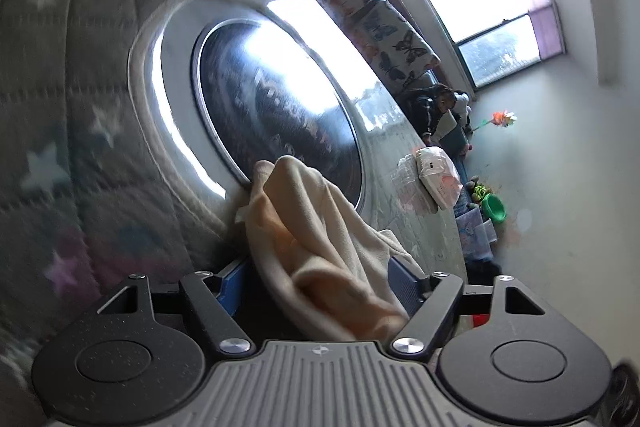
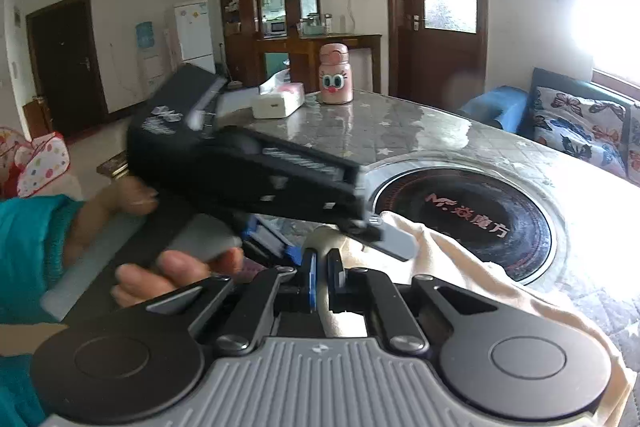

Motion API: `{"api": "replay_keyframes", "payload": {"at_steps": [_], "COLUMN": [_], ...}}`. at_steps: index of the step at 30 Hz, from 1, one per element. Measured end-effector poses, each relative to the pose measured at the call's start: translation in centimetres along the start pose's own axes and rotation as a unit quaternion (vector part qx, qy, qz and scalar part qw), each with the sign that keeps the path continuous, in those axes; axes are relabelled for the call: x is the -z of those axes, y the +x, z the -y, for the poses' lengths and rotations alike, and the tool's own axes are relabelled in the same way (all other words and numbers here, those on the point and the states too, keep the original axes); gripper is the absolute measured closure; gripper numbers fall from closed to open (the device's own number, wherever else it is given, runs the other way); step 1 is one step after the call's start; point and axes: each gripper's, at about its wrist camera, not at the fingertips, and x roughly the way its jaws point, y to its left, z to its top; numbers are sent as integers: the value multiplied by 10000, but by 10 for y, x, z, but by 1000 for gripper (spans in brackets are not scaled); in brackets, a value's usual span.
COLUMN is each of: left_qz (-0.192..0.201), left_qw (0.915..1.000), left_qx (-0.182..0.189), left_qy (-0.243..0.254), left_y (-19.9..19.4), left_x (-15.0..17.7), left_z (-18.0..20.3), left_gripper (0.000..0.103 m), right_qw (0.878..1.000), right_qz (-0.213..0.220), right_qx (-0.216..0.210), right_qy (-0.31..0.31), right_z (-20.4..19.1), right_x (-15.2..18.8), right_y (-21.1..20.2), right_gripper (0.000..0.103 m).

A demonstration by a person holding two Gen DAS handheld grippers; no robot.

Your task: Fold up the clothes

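Note:
A cream-coloured garment [image 1: 320, 247] hangs bunched between the wide-apart fingers of my left gripper [image 1: 316, 279], above the table; the jaws stand open around it. In the right wrist view my right gripper [image 2: 322, 275] is shut on a fold of the same cream garment [image 2: 472, 259], which drapes to the right over the table. The left gripper's black body [image 2: 240, 155], held by a hand in a teal sleeve, crosses just in front of the right gripper.
The table [image 2: 400, 123] has a grey star-patterned cover and a round black induction plate [image 2: 472, 219] set in it. A pink bottle [image 2: 335, 75] and a tissue box [image 2: 278, 103] stand at the far side. A sofa with butterfly cushions [image 2: 580, 123] is at the right.

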Motion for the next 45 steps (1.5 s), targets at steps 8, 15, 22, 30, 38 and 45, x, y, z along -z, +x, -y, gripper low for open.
{"api": "replay_keyframes", "payload": {"at_steps": [8,15,22,30,38,45], "left_qz": [44,168,232,287,314,358], "left_qw": [9997,9998,9994,9983,9968,9920], "left_qx": [-68,-119,-211,-356,-489,-696], "left_qy": [-242,-59,130,373,555,995], "left_y": [4,-1,0,4,6,9], "left_x": [4,8,12,16,18,20], "left_z": [-13,-13,-5,4,11,23], "left_gripper": [76,79,77,77,77,79], "right_qw": [9997,9987,9770,9395,9243,9256], "right_qz": [-137,29,207,258,385,474], "right_qx": [-145,368,1636,2494,2428,2382], "right_qy": [-160,343,1353,2332,2920,2905], "right_z": [-12,-3,52,123,151,145], "right_x": [13,37,60,94,109,103], "right_y": [2,-30,-63,-74,-63,-57], "right_gripper": [93,60,47,47,51,92]}}
